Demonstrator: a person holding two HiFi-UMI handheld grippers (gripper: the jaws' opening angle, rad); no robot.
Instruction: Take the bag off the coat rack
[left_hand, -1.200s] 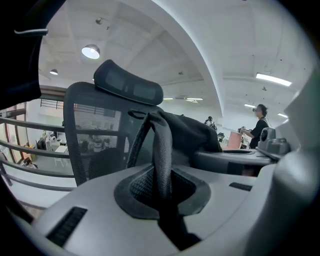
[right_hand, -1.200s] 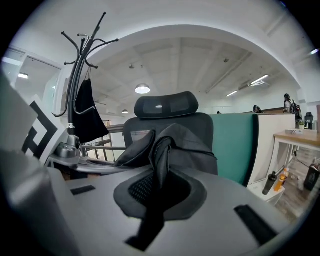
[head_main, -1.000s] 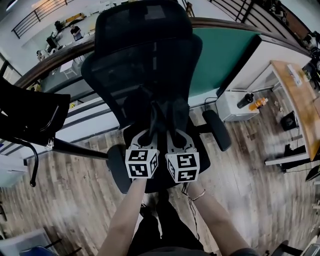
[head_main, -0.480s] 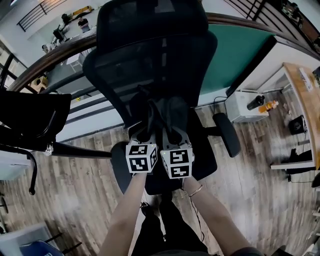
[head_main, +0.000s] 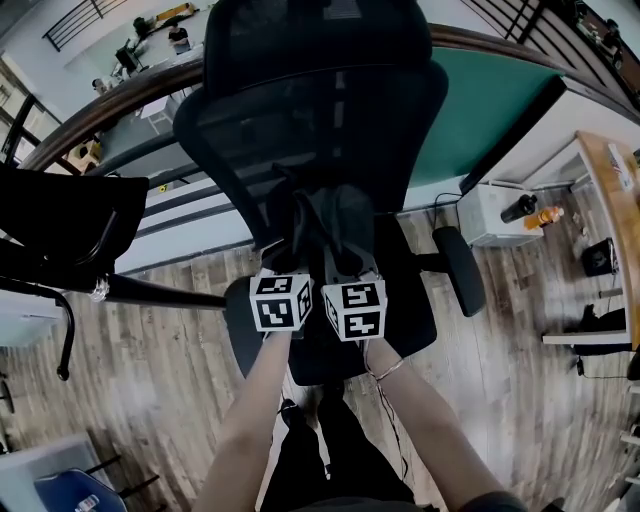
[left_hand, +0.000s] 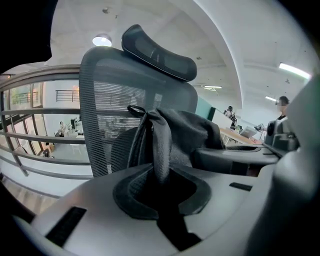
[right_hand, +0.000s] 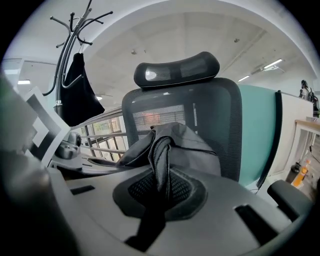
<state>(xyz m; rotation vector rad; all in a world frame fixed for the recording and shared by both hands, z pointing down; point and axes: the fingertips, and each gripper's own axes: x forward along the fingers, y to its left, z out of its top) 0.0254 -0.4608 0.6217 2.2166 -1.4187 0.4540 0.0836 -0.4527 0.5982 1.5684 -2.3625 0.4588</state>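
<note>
Head view: left gripper and right gripper side by side, both hanging onto the dark bag above the office chair seat. Left gripper view: clamped tight on a strap. Right gripper view: pinching the bag too, coat rack off behind, left.

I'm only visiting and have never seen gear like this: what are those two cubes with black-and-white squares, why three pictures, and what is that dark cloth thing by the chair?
No robot here: a person holds a hand tool, a gripper, in each hand; the marker cubes are part of those tools. The downward picture comes from a camera on the person's head. The other two come from cameras riding on the left gripper and right gripper, looking along their fingers. Both grippers are shut on a dark bag, each pinching a strap or fold, in front of an office chair. Beside it, a coat rack carries another black bag.
</note>
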